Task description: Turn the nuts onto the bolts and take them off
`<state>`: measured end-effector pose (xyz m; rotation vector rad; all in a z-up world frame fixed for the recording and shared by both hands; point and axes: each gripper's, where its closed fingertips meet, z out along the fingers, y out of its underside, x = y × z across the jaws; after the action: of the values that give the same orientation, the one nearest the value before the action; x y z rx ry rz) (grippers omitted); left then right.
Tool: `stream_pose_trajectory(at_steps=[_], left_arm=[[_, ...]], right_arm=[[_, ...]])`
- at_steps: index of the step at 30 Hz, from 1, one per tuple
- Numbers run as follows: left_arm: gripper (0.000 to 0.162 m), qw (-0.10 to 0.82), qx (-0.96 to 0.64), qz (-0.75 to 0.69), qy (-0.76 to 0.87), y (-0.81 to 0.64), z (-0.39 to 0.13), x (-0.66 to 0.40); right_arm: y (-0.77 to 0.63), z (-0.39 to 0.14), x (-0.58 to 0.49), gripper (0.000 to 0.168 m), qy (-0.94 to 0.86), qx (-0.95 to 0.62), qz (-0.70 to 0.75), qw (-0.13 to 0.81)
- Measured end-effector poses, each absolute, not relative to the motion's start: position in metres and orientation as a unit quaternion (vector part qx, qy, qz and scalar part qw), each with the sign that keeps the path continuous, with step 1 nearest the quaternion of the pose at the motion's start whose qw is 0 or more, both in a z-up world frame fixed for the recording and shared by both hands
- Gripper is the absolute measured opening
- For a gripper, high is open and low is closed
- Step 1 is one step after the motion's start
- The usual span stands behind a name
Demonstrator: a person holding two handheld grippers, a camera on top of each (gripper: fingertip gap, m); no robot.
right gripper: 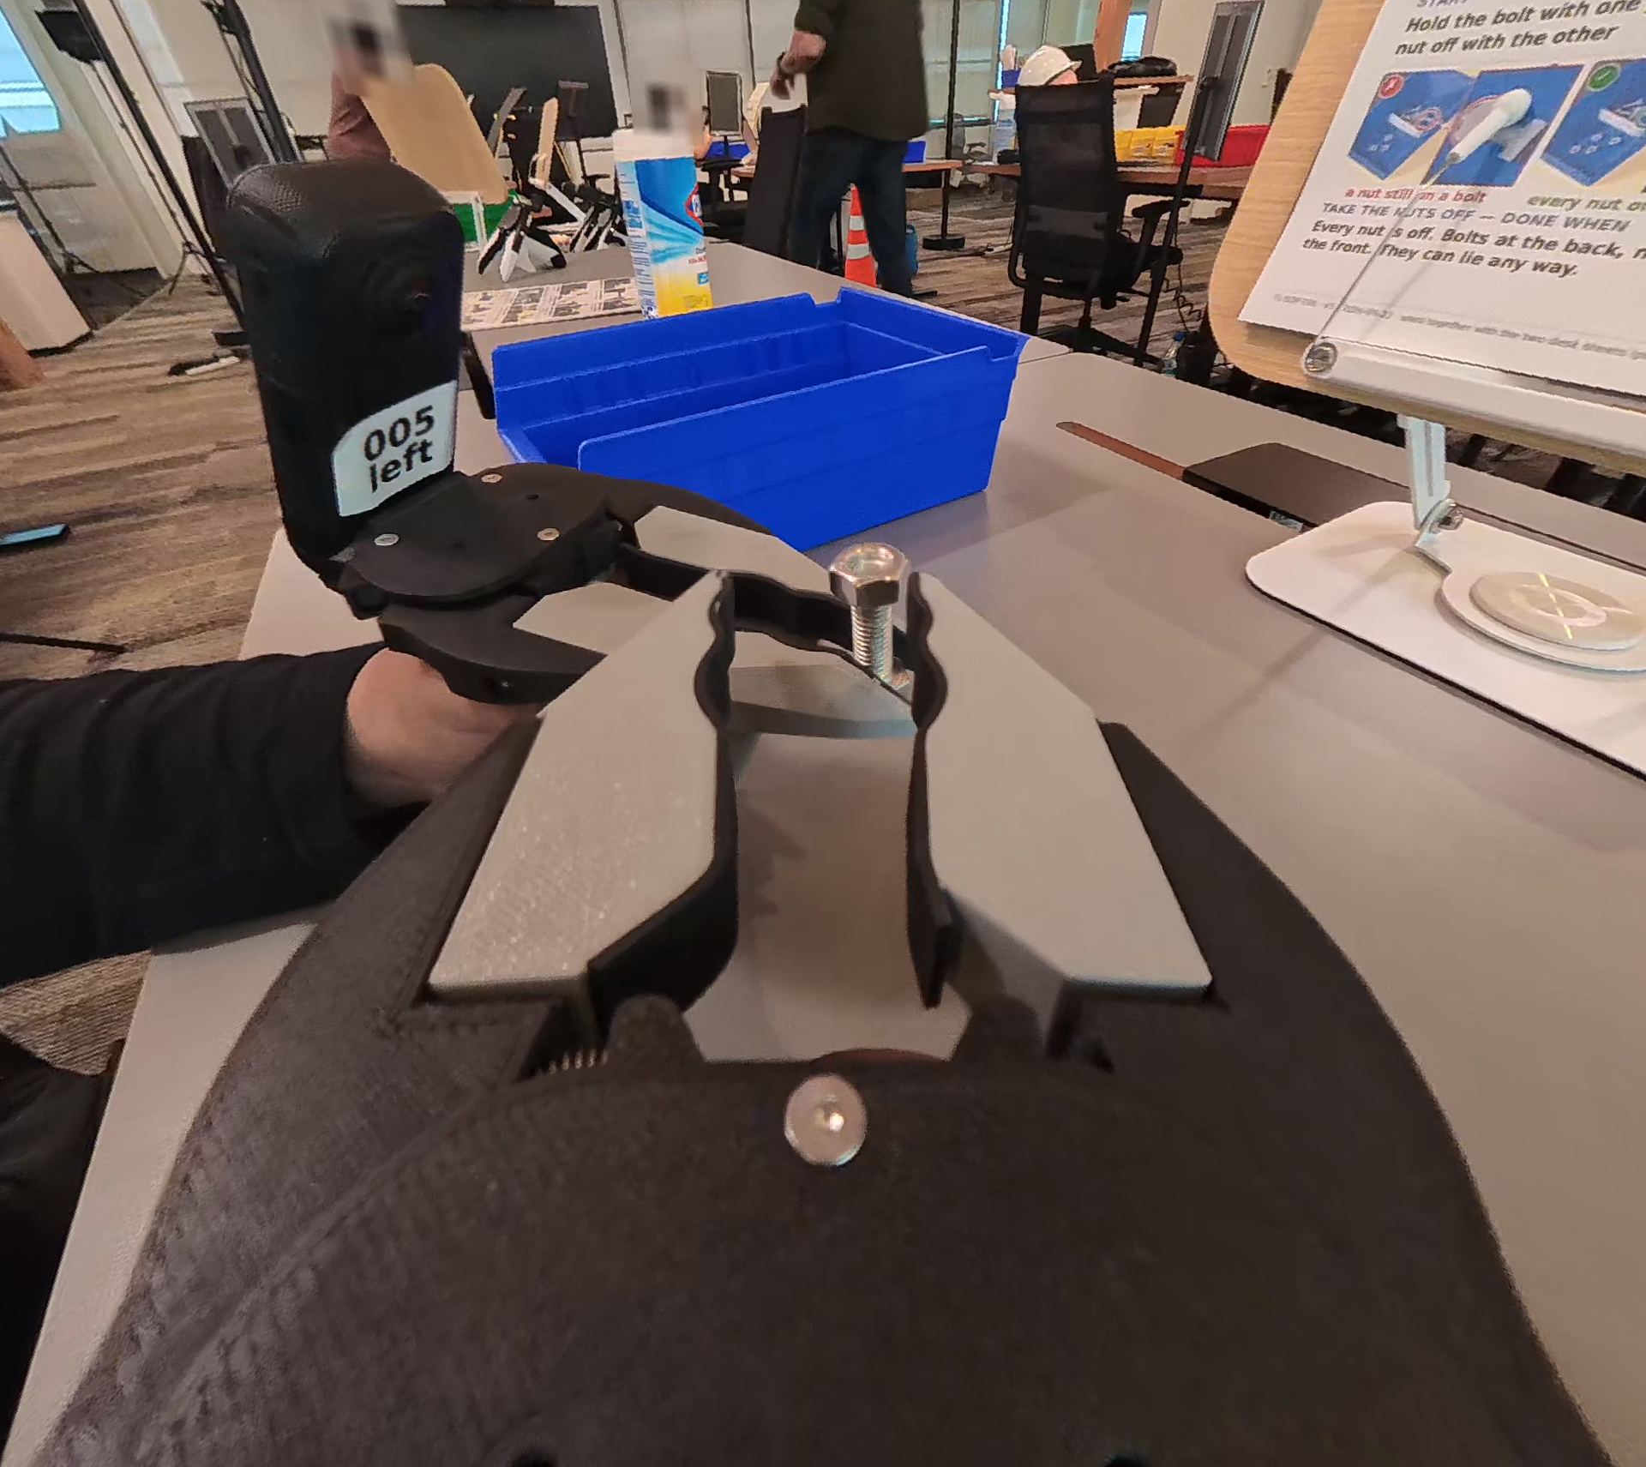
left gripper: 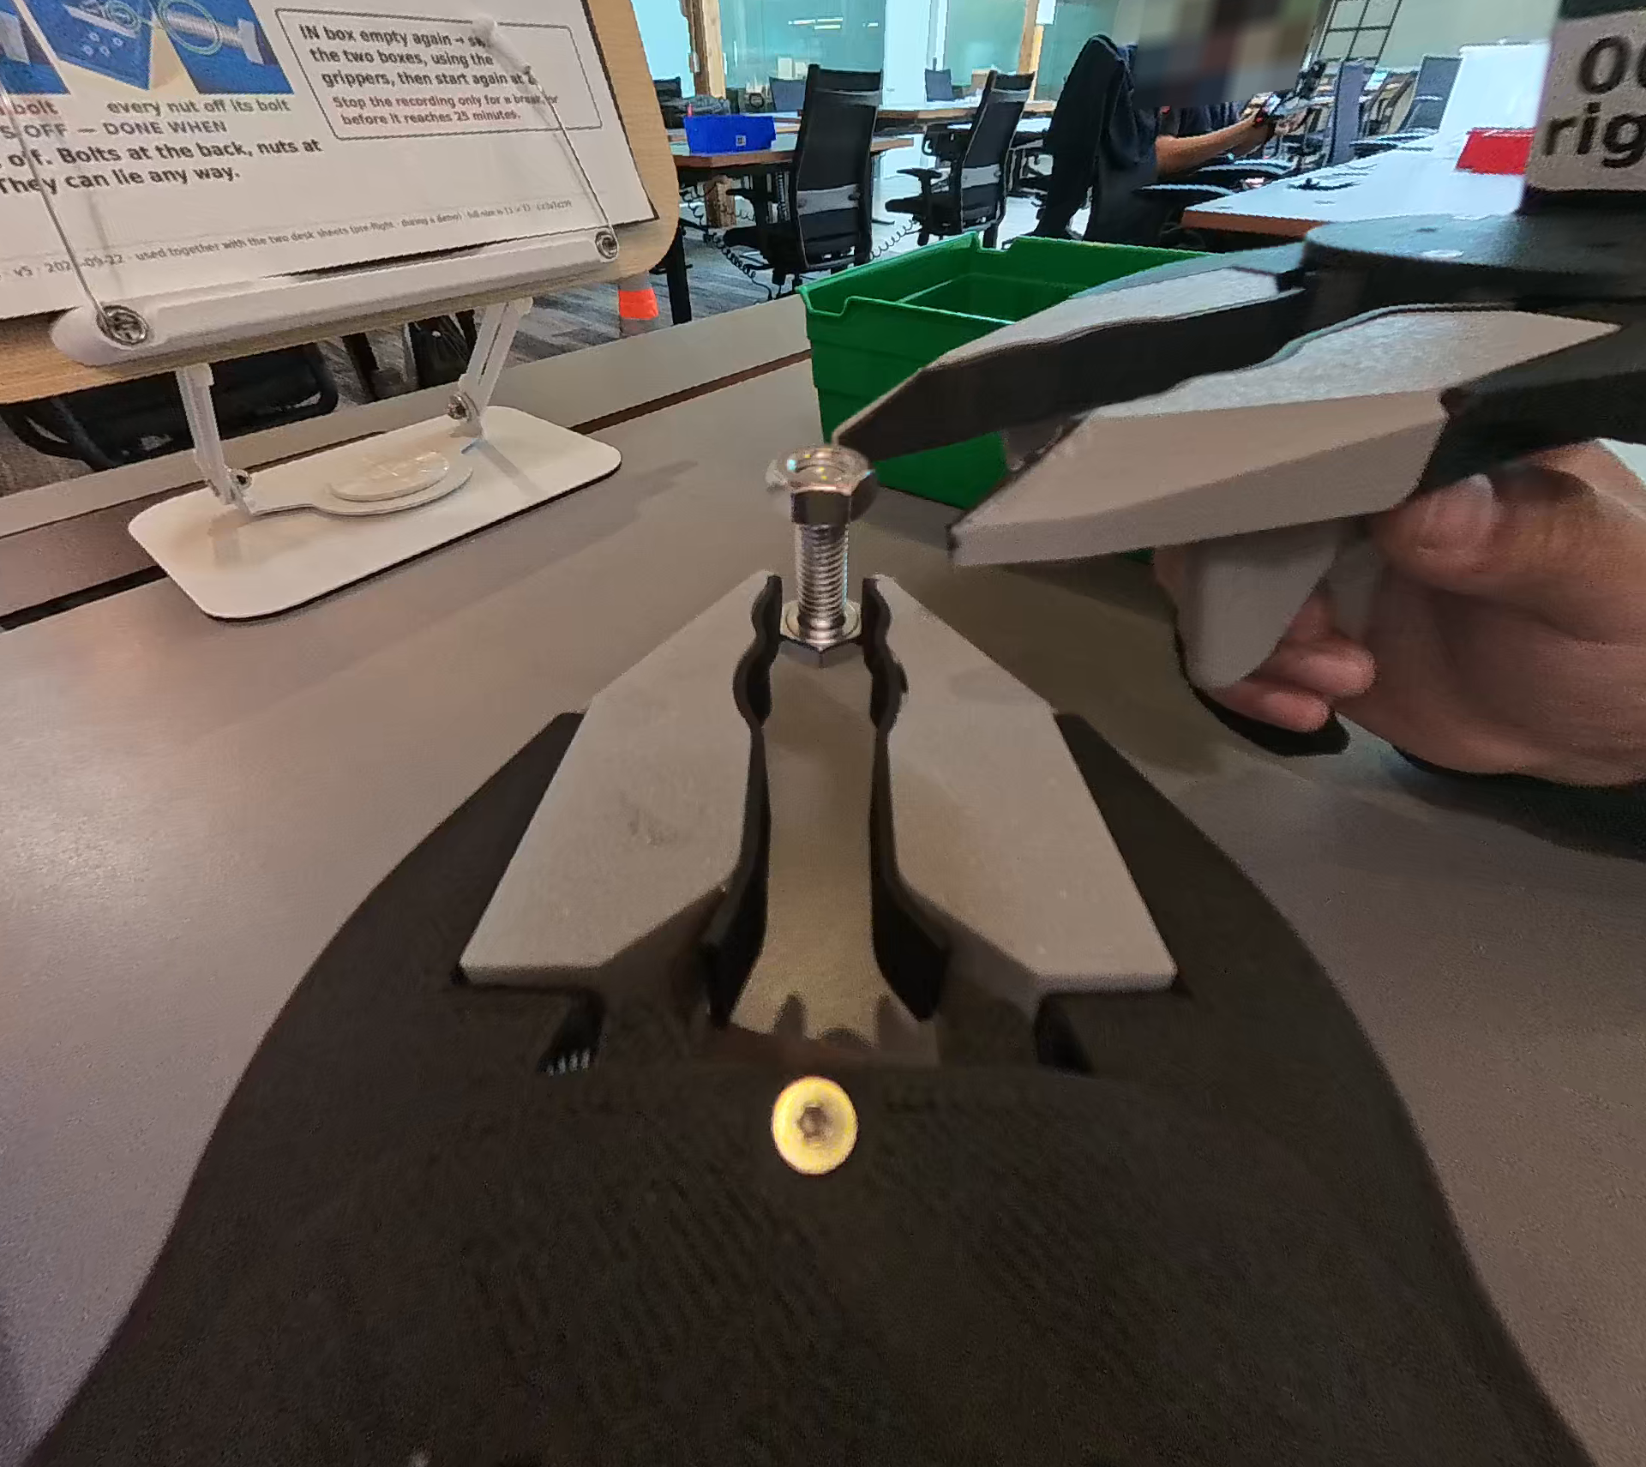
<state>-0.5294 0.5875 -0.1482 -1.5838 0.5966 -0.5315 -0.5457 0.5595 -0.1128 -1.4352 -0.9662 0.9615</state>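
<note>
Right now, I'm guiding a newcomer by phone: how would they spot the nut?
On the grey table, the left gripper pinches an upright bolt by its bottom end. The nut is the hexagon at the bolt's top; the other hexagon sits clamped below.

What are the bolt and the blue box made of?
The bolt looks like shiny silver metal, probably steel: it glints and has cut threads. The blue box looks like smooth moulded plastic, with an even colour and thin walls.

Shiny threaded steel bolt (left gripper: 817,551); glossy plastic green bin (left gripper: 900,355) and blue bin (right gripper: 784,409); matt grey bench (left gripper: 356,756); grainy grey finger pads (right gripper: 606,818).
</note>
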Motion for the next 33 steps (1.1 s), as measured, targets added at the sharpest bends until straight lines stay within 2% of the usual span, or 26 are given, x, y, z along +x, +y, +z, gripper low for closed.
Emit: stream_pose_trajectory(at_steps=[13, 20, 26, 33], left_arm=[[0.016, 0.623, -0.68, -0.232, 0.309, 0.575, -0.151, -0.51], [0.016, 0.624, -0.677, -0.232, 0.314, 0.574, -0.151, -0.508], [0.015, 0.625, -0.677, -0.231, 0.313, 0.574, -0.151, -0.509], [0.016, 0.617, -0.691, -0.218, 0.308, 0.579, -0.156, -0.513]], right_arm=[[0.562, -0.121, -0.55, 0.022, -0.41, -0.619, 0.397, 0.54], [0.561, -0.12, -0.551, 0.025, -0.409, -0.617, 0.397, 0.542], [0.562, -0.119, -0.549, 0.017, -0.41, -0.618, 0.391, 0.545], [0.565, -0.121, -0.548, 0.02, -0.408, -0.624, 0.388, 0.543]])
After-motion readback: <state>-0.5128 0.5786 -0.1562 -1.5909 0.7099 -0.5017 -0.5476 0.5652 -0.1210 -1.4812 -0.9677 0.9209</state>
